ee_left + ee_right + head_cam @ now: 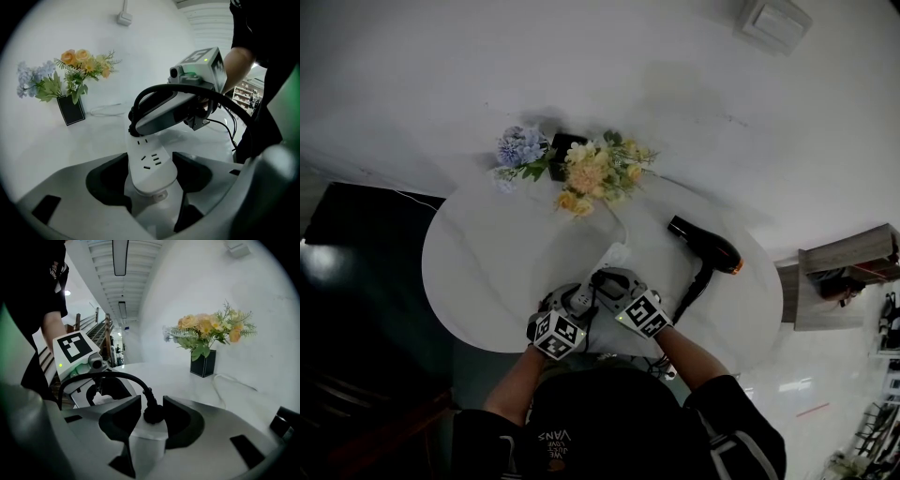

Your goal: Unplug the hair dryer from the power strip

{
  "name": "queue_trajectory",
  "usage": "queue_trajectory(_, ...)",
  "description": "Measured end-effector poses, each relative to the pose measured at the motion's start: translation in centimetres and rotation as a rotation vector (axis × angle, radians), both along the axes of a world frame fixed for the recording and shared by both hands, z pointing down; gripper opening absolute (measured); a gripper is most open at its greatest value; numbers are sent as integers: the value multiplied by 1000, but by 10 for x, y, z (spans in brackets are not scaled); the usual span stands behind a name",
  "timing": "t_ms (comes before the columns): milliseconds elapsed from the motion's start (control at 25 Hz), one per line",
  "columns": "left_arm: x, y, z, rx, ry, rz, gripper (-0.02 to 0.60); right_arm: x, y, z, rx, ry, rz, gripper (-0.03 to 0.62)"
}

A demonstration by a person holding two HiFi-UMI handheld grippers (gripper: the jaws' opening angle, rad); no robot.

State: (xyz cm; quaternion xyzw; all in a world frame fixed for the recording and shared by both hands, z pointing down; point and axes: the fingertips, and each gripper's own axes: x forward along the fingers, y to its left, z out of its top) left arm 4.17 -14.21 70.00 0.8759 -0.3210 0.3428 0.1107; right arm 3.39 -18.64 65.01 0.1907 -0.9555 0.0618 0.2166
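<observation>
Right gripper view showed our right claw (151,405) spread wide, the black plug (153,414) between its pads (126,413), seemingly ungripped; the left claw (150,161) clamped the power strip (151,169) end. We judged a loose closure could slip off the plug, or pull on its cord (108,376); the hair dryer (705,246) lay beyond the right claw.

White power strip (149,161), black plug (153,412)

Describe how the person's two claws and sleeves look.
Both the left claw and right claw are light grey with black pads. Each carries a cube of black-and-white square markers and a green light. The person wears a black short-sleeved T-shirt.
</observation>
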Motion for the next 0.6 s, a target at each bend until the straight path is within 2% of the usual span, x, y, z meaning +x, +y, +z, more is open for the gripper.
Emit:
queue_trajectory(320,-2,0,0,-13,3,2,322,-2,-1,1,46,17,-33,85)
queue_trajectory(600,-2,-1,1,-22,7,3,321,0,-2,-4,59,16,-21,74)
